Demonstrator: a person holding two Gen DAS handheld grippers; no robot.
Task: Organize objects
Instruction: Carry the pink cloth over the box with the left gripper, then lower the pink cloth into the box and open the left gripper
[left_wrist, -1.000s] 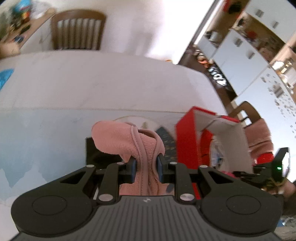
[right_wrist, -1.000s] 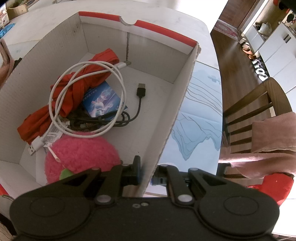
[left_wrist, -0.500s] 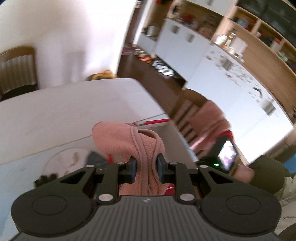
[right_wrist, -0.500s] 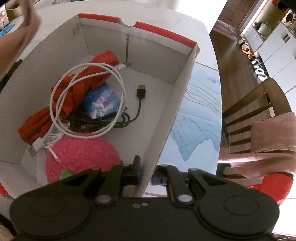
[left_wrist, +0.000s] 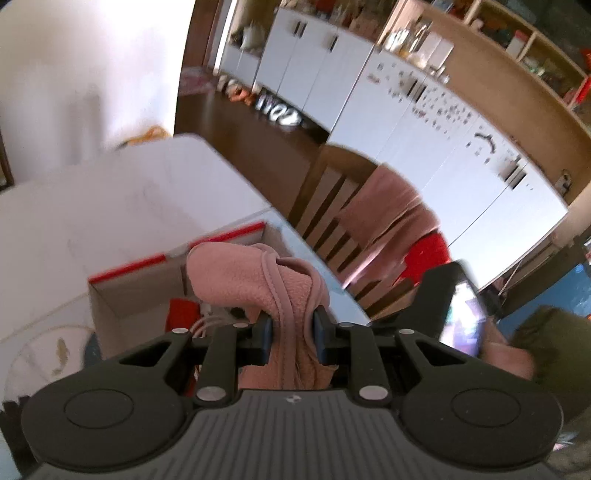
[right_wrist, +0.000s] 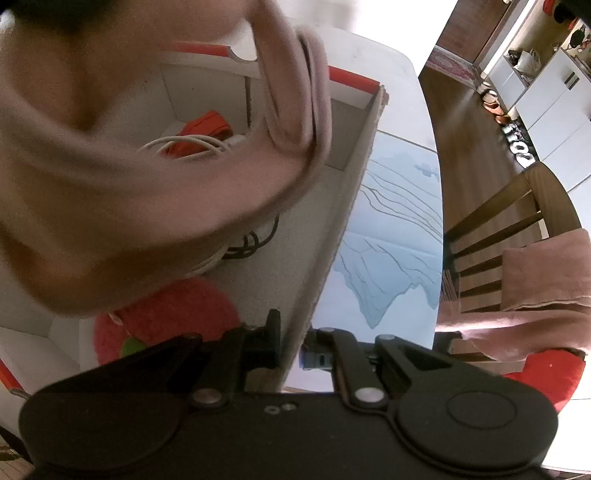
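Place: a lived-in home, an open kitchen and dining room.
Cabinets: a run of white cabinets (left_wrist: 325, 62) along the far wall.
Fridge: white fridge doors (left_wrist: 436, 122) dotted with small magnets.
Shelves: wooden shelves (left_wrist: 517, 40) above, crowded with household items.
Floor: dark wood floor (right_wrist: 458, 99), with shoes (right_wrist: 517, 142) lined up by the cabinets.
Dining: a white table (left_wrist: 110, 206) and a wooden chair (right_wrist: 517, 218) draped with a pink cloth (right_wrist: 546, 273).
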